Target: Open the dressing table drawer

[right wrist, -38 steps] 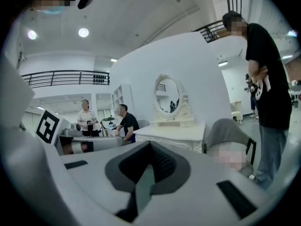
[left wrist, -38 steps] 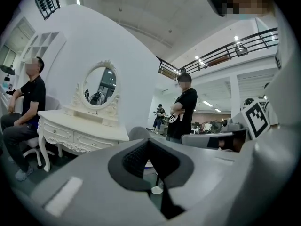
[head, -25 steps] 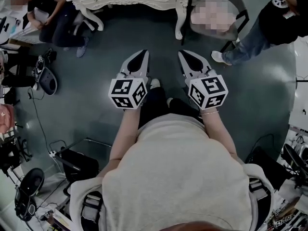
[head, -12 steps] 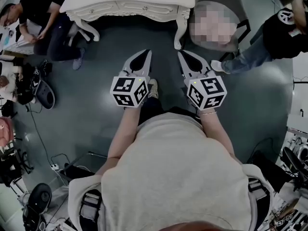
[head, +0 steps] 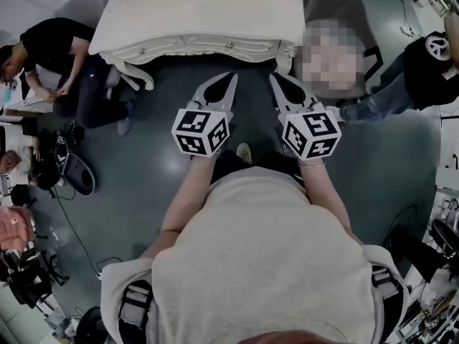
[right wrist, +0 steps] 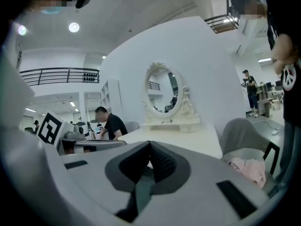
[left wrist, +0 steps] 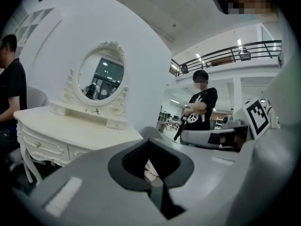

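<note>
The white dressing table (head: 201,16) stands at the top of the head view, its carved drawer front (head: 188,46) facing me. Just short of that front, my left gripper (head: 231,78) and right gripper (head: 276,79) hover side by side above the floor. Both are shut, jaws meeting at the tips with nothing between them. In the left gripper view the left gripper (left wrist: 149,142) points past the table's right end; a drawer knob (left wrist: 37,145) and the oval mirror (left wrist: 100,77) show at left. The right gripper (right wrist: 150,145) looks over the tabletop (right wrist: 188,142) towards the mirror (right wrist: 162,91).
A person in black (head: 61,52) sits at the table's left end. A grey chair (head: 344,13) stands at its right end, and another person (head: 430,59) beyond it. Bags and cables (head: 68,174) lie on the floor at left.
Both grippers have moved forward towards the dressing table, which now lies closer and larger in the head view. Their jaws stay shut.
</note>
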Motion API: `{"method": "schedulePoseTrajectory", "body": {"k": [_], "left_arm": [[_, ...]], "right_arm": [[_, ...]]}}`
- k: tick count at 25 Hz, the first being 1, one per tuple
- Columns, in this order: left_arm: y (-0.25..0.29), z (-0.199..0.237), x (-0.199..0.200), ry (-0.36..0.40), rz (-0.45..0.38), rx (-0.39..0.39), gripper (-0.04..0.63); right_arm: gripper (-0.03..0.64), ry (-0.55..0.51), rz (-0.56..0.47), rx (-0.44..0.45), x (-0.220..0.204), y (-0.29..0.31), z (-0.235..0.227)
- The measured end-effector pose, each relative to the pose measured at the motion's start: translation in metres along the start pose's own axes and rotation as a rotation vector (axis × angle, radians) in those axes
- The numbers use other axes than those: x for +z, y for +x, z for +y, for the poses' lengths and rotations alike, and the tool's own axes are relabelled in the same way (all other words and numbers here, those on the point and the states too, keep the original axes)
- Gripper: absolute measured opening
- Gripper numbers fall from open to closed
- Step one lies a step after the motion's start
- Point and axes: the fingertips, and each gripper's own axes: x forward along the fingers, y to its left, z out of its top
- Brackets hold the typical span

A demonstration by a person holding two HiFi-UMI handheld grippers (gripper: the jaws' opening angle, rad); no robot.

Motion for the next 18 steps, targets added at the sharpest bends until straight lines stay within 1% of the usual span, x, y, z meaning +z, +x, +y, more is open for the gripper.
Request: {"method": "schedulePoseTrajectory", "body": {"k": [5,8,11,15,18], "left_arm": [[0.016,0.024,-0.006,-0.037,0.034,-0.023,0.008],[0.025,0.035,-0.014,-0.059,0.050,-0.020,0.008],[0.031,0.049,-0.011,-0.065,0.064,-0.015,0.008],[0.042,0.069,-0.002,-0.061,0.059,0.005,0.008],[0.060,0.082,0.000,-0.060,0.060,0.023,0.008]], "right_arm": [[0.009,0.008,0.037,-0.037,-0.004,0.028,-0.010],[0.008,0.010,0.050,-0.050,-0.007,0.041,-0.020],[0.008,0.016,0.067,-0.045,-0.007,0.057,-0.021],[0.008,0.012,0.063,-0.022,0.001,0.084,-0.026],[0.008,0.003,0.057,0.005,0.006,0.104,-0.040]]}}
